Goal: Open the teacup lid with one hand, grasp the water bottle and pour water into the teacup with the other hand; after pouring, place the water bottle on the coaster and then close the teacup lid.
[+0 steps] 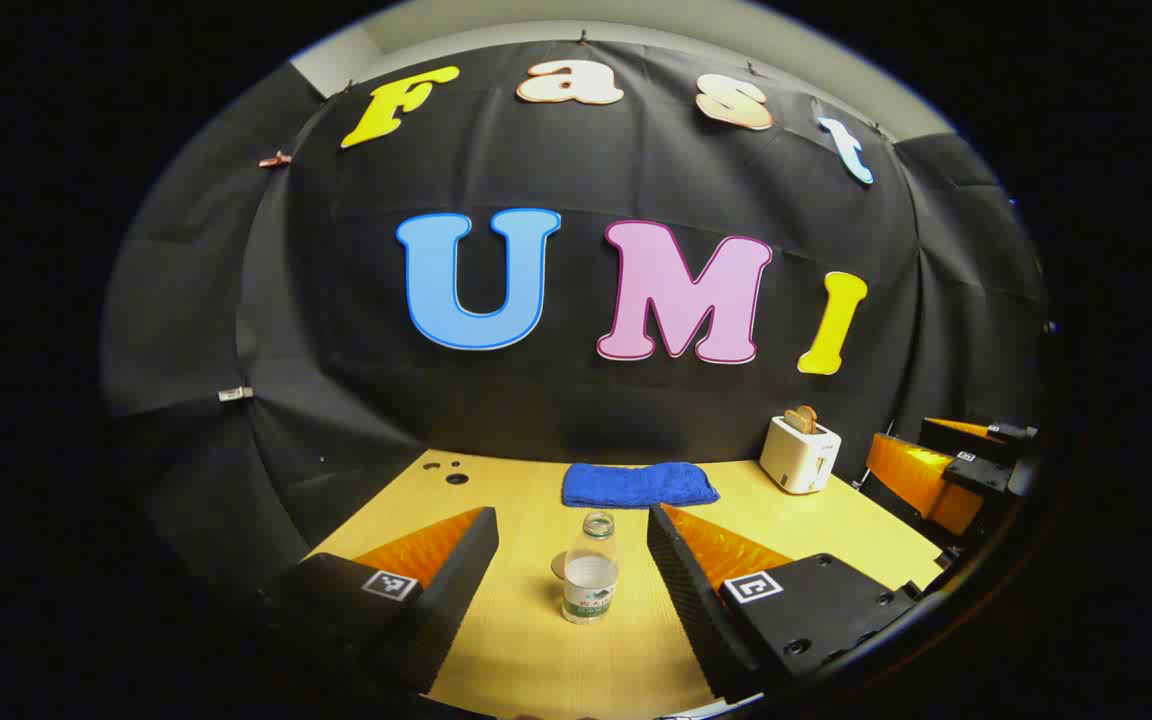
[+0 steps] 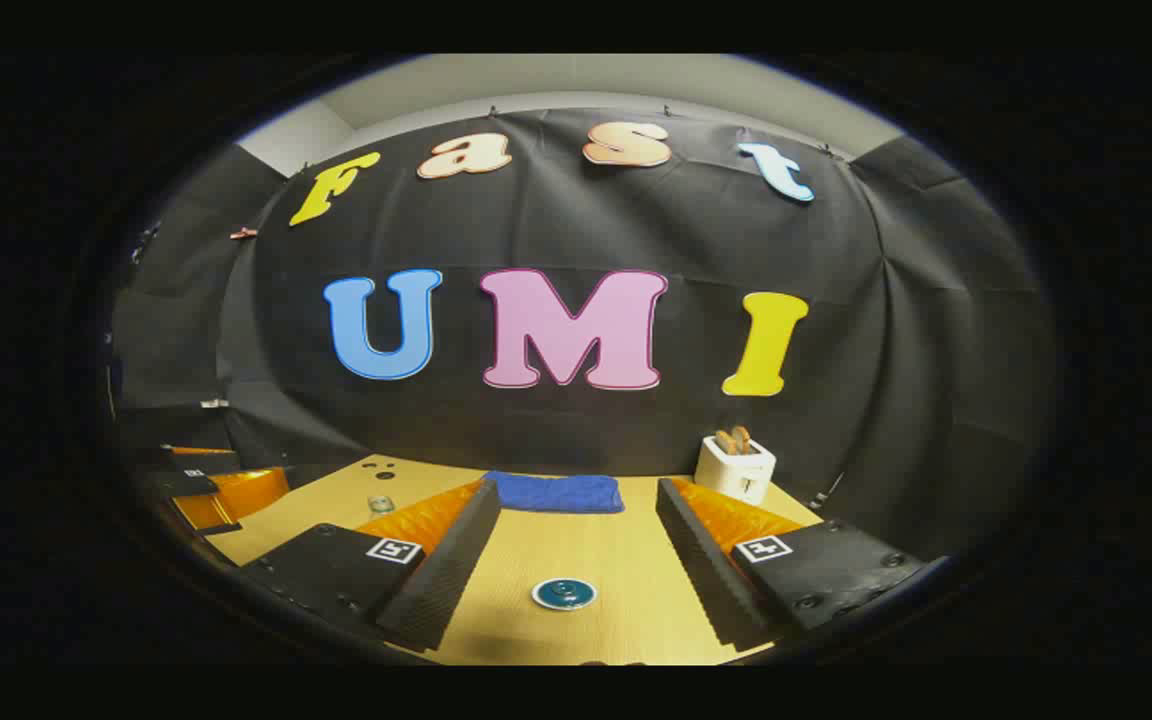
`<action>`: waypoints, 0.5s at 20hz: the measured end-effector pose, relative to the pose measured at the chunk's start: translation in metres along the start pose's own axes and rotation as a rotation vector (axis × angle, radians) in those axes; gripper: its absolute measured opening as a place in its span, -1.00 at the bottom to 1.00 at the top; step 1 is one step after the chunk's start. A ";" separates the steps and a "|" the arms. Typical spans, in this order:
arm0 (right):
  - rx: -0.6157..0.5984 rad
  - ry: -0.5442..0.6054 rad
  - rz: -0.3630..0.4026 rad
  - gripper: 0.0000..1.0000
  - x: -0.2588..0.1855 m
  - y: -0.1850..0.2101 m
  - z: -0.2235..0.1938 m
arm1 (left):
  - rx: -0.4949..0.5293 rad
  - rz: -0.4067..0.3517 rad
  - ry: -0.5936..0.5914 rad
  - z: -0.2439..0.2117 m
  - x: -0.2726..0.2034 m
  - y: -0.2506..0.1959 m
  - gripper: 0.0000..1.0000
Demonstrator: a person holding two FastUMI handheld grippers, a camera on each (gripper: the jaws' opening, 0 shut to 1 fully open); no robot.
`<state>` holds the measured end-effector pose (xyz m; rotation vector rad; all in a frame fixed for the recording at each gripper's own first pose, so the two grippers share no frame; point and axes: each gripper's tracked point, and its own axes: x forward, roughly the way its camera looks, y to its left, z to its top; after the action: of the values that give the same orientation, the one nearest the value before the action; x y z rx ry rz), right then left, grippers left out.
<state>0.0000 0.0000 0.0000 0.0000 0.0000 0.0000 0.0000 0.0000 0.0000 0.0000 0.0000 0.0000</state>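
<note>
Water bottle [image 1: 590, 570] upright and uncapped on the table [image 1: 526, 650], centred ahead of the left gripper [image 1: 572, 520], whose fingers are spread wide and holding nothing; apparently lined up for a grasp before the pour. Just behind the bottle, touching or nearly so, a pale disc [image 1: 559, 566], probably the coaster. In the right gripper view, the right gripper [image 2: 577, 490] likewise agape and empty, aimed at the teacup lid [image 2: 564, 593], which sits low between its fingers; seemingly readied for lifting the lid, with the cup beneath hard to make out. By count: two grippers, one bottle, one lid, one pale disc, one folded blue towel [image 1: 639, 484], and one white toaster [image 2: 736, 465] with two slices of toast.
</note>
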 end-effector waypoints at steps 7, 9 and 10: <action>0.003 0.008 0.029 0.92 0.006 0.003 -0.005 | -0.001 -0.027 -0.012 0.000 0.003 -0.009 0.91; 0.006 0.010 0.042 0.92 0.005 0.005 -0.008 | -0.010 -0.010 -0.006 -0.003 0.003 -0.005 0.91; 0.007 0.013 0.052 0.96 0.005 0.008 -0.008 | -0.008 0.002 -0.004 -0.004 0.002 -0.003 0.91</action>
<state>0.0052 0.0076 -0.0076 0.0067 0.0129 0.0517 0.0020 -0.0029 -0.0038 -0.0083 -0.0041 0.0020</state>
